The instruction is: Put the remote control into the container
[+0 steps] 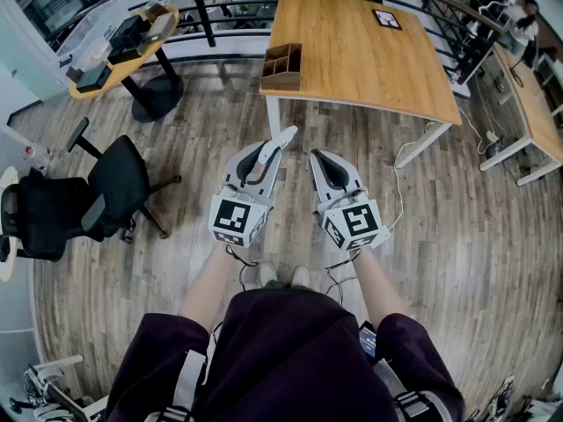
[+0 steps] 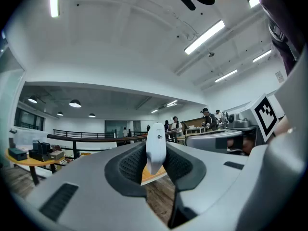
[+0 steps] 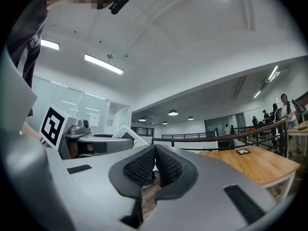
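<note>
Grip: left tongs (image 1: 271, 150) clamped slim white plastic remote control (image 1: 283, 136) by one end | Handling: judged light, rigid, slick; mid-body hold steadier | right tongs (image 3: 155, 163) closed, empty | brown wooden compartmented container (image 1: 281, 69) at 12 o'clock, on light wooden bench (image 1: 369, 51) edge
</note>
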`<state>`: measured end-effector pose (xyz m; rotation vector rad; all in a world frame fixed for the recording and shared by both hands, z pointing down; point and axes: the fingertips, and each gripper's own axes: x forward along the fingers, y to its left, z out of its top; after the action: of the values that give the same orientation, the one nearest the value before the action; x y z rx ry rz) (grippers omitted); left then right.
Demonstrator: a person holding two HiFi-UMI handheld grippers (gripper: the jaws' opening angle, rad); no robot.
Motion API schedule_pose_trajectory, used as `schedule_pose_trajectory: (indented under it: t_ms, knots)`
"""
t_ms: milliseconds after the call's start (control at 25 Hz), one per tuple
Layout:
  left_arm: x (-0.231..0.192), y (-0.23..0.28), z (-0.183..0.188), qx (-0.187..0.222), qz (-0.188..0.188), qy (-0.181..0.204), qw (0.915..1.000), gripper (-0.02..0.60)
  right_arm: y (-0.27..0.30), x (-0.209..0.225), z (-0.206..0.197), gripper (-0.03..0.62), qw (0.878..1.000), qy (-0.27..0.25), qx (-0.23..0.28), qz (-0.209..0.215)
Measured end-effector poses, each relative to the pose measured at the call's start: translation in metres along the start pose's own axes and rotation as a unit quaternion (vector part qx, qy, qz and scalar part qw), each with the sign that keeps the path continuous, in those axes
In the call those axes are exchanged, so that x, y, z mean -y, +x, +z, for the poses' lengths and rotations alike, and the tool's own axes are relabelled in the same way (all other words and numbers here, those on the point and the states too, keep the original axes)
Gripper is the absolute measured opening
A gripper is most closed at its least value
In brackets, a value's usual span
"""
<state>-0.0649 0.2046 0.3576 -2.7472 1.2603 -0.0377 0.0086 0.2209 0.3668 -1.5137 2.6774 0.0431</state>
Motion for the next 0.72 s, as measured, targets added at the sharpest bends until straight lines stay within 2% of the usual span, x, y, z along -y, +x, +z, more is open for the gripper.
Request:
schedule_pose_trajectory:
  t_ms: [320, 720]
  knots:
    - [0.025, 0.020, 0.009, -0.005, 0.011, 0.014, 0.9998, 0.100, -0.021, 0.032, 0.008, 0.017, 1.000, 0.018, 0.016, 0.001]
    - [0.021, 0.038, -0.004, -0.016, 0.022, 0.029, 0.9992, 0.100, -0.009, 0.048, -0.009, 0.017, 1.000, 0.026, 0.009, 0.013]
